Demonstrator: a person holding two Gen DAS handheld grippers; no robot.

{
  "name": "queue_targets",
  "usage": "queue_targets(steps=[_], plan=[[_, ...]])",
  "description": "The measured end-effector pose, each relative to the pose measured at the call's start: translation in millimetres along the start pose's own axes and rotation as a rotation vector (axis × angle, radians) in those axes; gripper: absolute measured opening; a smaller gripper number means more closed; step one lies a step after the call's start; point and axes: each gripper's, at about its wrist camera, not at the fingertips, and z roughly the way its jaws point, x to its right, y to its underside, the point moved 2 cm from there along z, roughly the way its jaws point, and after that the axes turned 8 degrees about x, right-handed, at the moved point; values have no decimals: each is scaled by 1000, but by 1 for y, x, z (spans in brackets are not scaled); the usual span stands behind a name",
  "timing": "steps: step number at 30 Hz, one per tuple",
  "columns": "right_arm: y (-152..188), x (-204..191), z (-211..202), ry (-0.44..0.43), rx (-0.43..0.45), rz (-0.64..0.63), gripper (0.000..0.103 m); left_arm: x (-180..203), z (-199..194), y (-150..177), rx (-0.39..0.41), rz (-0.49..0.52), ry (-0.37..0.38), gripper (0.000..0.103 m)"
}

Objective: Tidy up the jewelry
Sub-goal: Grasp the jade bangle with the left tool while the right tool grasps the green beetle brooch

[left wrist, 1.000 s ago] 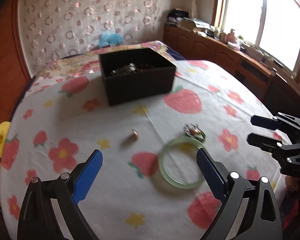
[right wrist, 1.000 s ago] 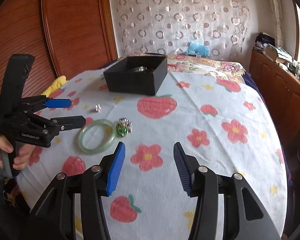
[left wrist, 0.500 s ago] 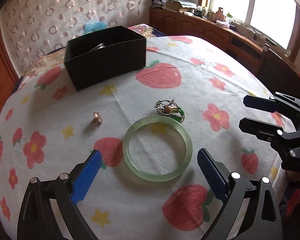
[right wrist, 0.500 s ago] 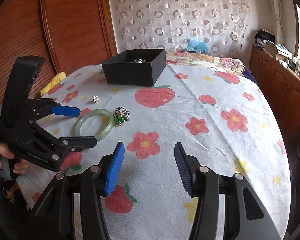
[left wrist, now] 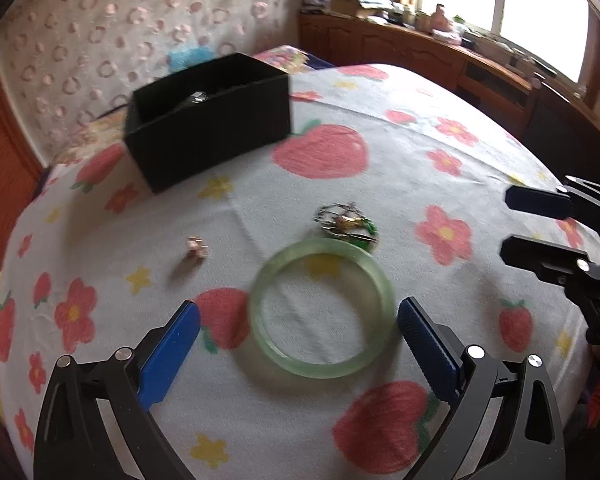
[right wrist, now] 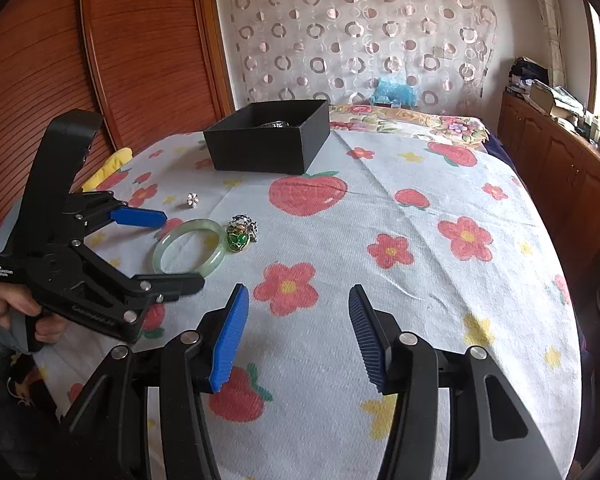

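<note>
Right now the left gripper [left wrist: 298, 322] hangs low over the bedspread [left wrist: 400, 168] with its jaws spread wide and nothing between them, the blue pads flanking the jade-green bangle [left wrist: 322, 307], which lies flat near the spread's front edge. To take the bangle well, I judge the wide grip across the whole ring is the weaker choice: the hoop is smooth and hard and may squirt out as the pads close. Better to drop one finger inside the ring and one outside, pinching the near rim squarely, and to press down only lightly, since the soft cloth gives.

Touching the bangle's far rim is a green-stone brooch [left wrist: 348, 224] with silvery wire; closing from the near side keeps it from being dragged along. A small pinkish stud [left wrist: 196, 246] lies well apart, toward the left edge. The black box [left wrist: 210, 120], already holding something silvery, stands toward the far edge and seems the place to carry the bangle.

The right gripper [right wrist: 296, 328] hovers to the right of the jewelry, jaws parted and empty, clear of the left one's path; it should stay so.
</note>
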Motion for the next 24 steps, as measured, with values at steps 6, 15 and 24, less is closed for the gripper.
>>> queue_targets(steps=[6, 15, 24], plan=[[0, -1, 0, 0, -11, -7, 55, -5, -9, -2, 37, -50, 44, 69], [-17, -22, 11, -40, -17, -65, 55, -24, -48, 3, 139, -145, 38, 69], [-37, -42, 44, -108, -69, -112, 40, -49, -82, 7, 221, -199, -17, 69]])
